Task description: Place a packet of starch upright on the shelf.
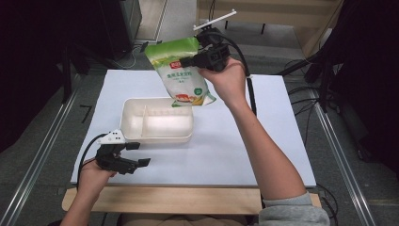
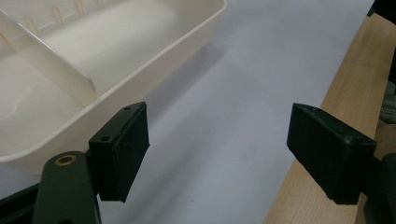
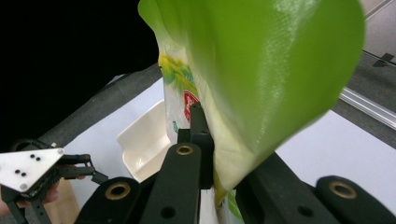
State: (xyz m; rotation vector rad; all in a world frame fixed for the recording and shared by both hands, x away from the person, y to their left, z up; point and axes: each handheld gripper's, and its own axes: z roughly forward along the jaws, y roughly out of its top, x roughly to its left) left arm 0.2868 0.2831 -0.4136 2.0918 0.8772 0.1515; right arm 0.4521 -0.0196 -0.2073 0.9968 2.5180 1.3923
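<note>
Glossy green-and-white plastic pouch (image 1: pixel 181 70), soft and creased, hangs in the air above the far edge of a cream plastic tray (image 1: pixel 157 134) with a thin divider. Right tool (image 1: pixel 190 61) pinches the pouch near its top. Left tool (image 1: pixel 137 154) rests on the smooth white worktop (image 1: pixel 235 150) beside the tray, its black padded jaws spread apart with nothing between them.

Print on green pouch (image 1: pixel 182 70) too small, illegible.
</note>
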